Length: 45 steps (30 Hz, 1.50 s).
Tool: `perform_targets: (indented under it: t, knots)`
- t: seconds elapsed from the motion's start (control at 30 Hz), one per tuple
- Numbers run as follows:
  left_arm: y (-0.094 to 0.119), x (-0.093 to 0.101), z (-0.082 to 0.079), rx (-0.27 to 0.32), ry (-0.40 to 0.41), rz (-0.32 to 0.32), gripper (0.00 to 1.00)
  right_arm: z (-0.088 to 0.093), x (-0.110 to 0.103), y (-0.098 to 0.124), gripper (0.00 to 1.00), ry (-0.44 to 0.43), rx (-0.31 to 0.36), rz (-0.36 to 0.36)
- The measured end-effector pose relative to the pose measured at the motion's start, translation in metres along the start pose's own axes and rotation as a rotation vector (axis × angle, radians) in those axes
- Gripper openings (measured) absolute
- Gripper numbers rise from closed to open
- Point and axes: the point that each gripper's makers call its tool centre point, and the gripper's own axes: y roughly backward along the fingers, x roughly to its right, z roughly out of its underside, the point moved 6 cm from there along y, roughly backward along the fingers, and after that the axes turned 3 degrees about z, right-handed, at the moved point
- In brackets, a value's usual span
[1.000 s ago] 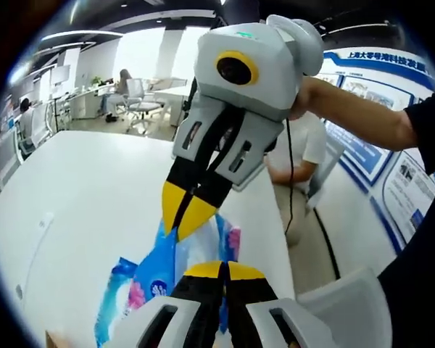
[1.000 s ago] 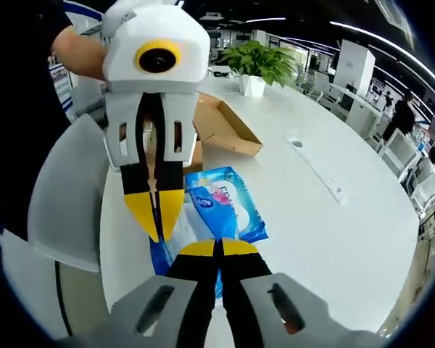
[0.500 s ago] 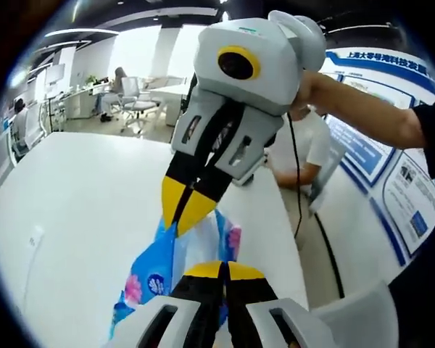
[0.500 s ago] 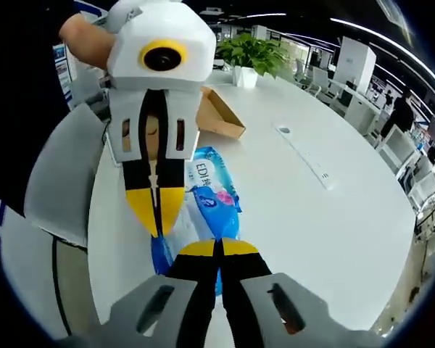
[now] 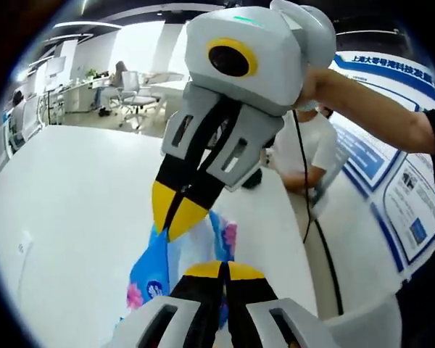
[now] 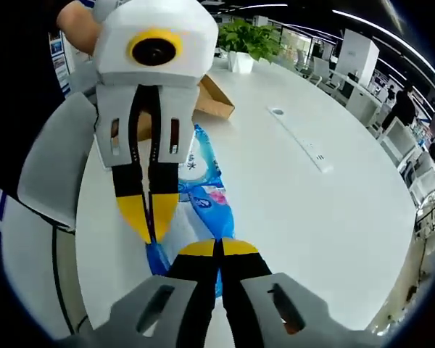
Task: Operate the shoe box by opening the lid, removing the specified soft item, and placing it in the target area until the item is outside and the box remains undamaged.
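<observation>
White round table (image 6: 333,217), potted plant (image 6: 250,43), office chairs (image 5: 134,98), blue wall posters (image 5: 413,210), ceiling strip lights (image 6: 362,18)

Glossy crinkled plastic wraps the tissue pack (image 6: 203,199); the shoe box (image 6: 206,105) is matt brown cardboard; the table (image 6: 304,210) smooth white

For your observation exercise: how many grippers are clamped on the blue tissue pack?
2: the left gripper pinches the blue tissue pack at one edge, the right gripper grips the adjoining edge.
</observation>
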Motion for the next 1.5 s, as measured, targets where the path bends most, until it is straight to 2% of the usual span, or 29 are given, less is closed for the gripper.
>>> perform_targets:
  t: [0.3,0.67,1.07,1.27,1.4,1.5]
  knots:
    - [-0.019,-0.019,0.008,-0.009,0.042,-0.001,0.00,0.018,0.009,-0.017,0.00,0.008,-0.038,-0.005]
    - [-0.027,-0.025,0.018,-0.011,0.082,-0.002,0.00,0.032,0.019,-0.039,0.00,0.042,-0.090,0.008]
    - [-0.030,-0.023,0.022,-0.015,0.075,0.002,0.00,0.031,0.019,-0.040,0.00,0.061,-0.103,0.019]
    - [-0.027,-0.018,0.021,-0.015,0.050,-0.008,0.01,0.029,0.016,-0.038,0.06,0.069,-0.117,0.032]
    - [-0.023,-0.017,0.015,0.006,0.035,-0.027,0.08,0.030,0.015,-0.035,0.10,0.064,-0.118,0.037]
    - [-0.018,-0.014,0.014,-0.003,0.002,-0.049,0.10,0.028,0.015,-0.030,0.12,0.053,-0.112,0.044]
